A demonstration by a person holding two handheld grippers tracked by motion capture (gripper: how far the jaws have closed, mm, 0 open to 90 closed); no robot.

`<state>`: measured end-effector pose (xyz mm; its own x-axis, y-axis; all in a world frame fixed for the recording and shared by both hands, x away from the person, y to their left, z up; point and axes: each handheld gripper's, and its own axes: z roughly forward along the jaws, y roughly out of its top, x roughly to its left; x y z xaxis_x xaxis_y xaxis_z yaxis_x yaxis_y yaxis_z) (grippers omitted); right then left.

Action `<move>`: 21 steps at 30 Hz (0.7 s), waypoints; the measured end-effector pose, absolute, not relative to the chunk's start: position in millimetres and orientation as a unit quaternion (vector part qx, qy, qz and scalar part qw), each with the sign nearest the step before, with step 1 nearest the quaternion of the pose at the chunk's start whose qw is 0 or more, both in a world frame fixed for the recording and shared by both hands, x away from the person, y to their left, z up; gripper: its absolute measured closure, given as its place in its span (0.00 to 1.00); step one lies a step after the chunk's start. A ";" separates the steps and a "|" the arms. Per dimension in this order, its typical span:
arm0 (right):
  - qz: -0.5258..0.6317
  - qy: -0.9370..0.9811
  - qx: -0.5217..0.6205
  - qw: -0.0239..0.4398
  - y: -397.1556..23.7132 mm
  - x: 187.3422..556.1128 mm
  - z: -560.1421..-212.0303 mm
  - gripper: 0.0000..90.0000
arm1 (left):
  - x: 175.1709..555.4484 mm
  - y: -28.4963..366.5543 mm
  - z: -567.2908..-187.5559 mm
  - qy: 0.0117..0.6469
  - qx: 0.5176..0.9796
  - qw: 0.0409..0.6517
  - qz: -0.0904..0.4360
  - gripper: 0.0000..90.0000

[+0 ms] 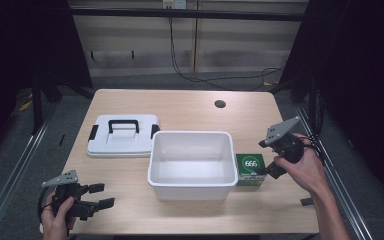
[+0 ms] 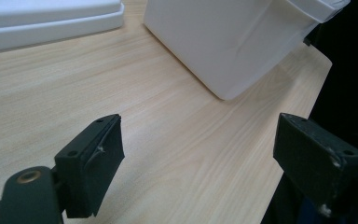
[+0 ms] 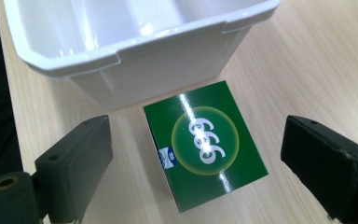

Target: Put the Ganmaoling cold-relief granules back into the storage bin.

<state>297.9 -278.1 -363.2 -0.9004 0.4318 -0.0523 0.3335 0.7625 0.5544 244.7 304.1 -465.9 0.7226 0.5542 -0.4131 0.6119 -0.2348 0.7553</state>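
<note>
1. White plastic forms the open bin [image 1: 190, 165] at the middle of the light wooden table [image 1: 180, 107]; its inside looks bare.
2. A white lid [image 1: 123, 136] with a black handle and black side clips lies flat on the table just to the left of the bin, a little farther back.
3. A green box [image 3: 205, 142] marked "666" in a pale circle lies flat on the table, right beside the bin's right wall.
4. The right gripper [image 3: 200, 163] is held over the green box with its jaws spread wide, one on each side of the box and clear of it; it grips nothing.
5. The left gripper [image 1: 97, 195] sits near the table's front left corner in the person's left hand [image 1: 57, 220], its jaws wide apart over bare wood and holding nothing.
6. A dark round hole [image 1: 220, 104] shows in the tabletop near the far edge.
</note>
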 end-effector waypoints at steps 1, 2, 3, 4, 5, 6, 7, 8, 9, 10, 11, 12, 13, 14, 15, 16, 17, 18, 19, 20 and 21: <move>0.269 0.939 0.200 0.080 -276.4 299.3 -363.9 0.09 | 244.5 303.9 -465.9 0.373 0.784 0.495 -0.029 0.18; 0.261 0.943 0.193 0.073 -274.6 301.0 -365.1 0.09 | 244.5 303.8 -466.0 0.372 0.784 0.495 -0.030 0.18; 0.253 0.947 0.188 0.068 -272.6 302.0 -366.1 0.09 | 244.5 303.7 -466.0 0.373 0.784 0.495 -0.030 0.18; 0.243 0.950 0.189 0.057 -270.9 303.3 -367.3 0.09 | 244.6 303.6 -466.0 0.372 0.785 0.495 -0.030 0.18; 0.240 0.951 0.190 0.043 -269.8 305.6 -368.9 0.09 | 244.7 303.7 -466.1 0.372 0.785 0.495 -0.031 0.18; 0.234 0.952 0.191 0.038 -268.2 307.1 -370.6 0.09 | 244.9 303.6 -466.2 0.372 0.786 0.493 -0.030 0.18; 0.221 0.955 0.191 0.039 -266.5 308.2 -372.0 0.09 | 244.9 303.6 -466.2 0.371 0.787 0.493 -0.031 0.18; 0.217 0.957 0.188 0.034 -265.2 309.3 -373.5 0.09 | 244.9 303.6 -466.2 0.371 0.787 0.493 -0.031 0.18; 0.214 0.959 0.185 0.032 -264.3 311.0 -375.0 0.09 | 244.9 303.7 -466.2 0.370 0.787 0.493 -0.031 0.18; 0.214 0.959 0.185 0.032 -264.3 311.0 -375.0 0.09 | 244.9 303.7 -466.2 0.370 0.787 0.493 -0.031 0.18; 0.206 0.960 0.186 0.031 -263.3 311.6 -375.7 0.09 | 244.9 303.7 -466.3 0.370 0.787 0.493 -0.031 0.18; 0.201 0.962 0.183 0.023 -262.5 312.1 -376.9 0.09 | 245.0 303.7 -466.3 0.371 0.787 0.493 -0.030 0.18; 0.205 0.964 0.169 0.025 -261.5 315.2 -379.4 0.09 | 245.0 303.7 -466.4 0.371 0.787 0.492 -0.031 0.18; 0.205 0.965 0.163 0.021 -260.9 316.1 -380.0 0.09 | 245.2 303.3 -466.6 0.371 0.786 0.493 -0.032 0.18; 0.206 0.966 0.157 0.022 -260.3 317.1 -380.7 0.09 | 245.4 303.1 -466.8 0.370 0.787 0.493 -0.033 0.18; 0.203 0.967 0.150 0.022 -259.7 318.0 -381.2 0.09 | 245.4 302.7 -466.8 0.370 0.787 0.492 -0.035 0.18; 0.197 0.969 0.147 0.023 -258.5 318.7 -381.9 0.09 | 245.6 302.8 -466.8 0.368 0.788 0.493 -0.035 0.18; 0.197 0.969 0.147 0.023 -258.5 318.7 -381.9 0.09 | 245.6 302.8 -466.8 0.368 0.788 0.493 -0.035 0.18; 0.191 0.971 0.144 0.026 -257.4 319.4 -382.5 0.09 | 245.6 302.8 -466.9 0.368 0.788 0.492 -0.035 0.18; 0.178 0.974 0.139 0.032 -255.0 321.1 -383.1 0.09 | 245.5 302.8 -466.9 0.370 0.787 0.492 -0.036 0.18; 0.178 0.974 0.139 0.032 -255.0 321.1 -383.1 0.09 | 245.5 303.1 -466.9 0.370 0.787 0.493 -0.034 0.18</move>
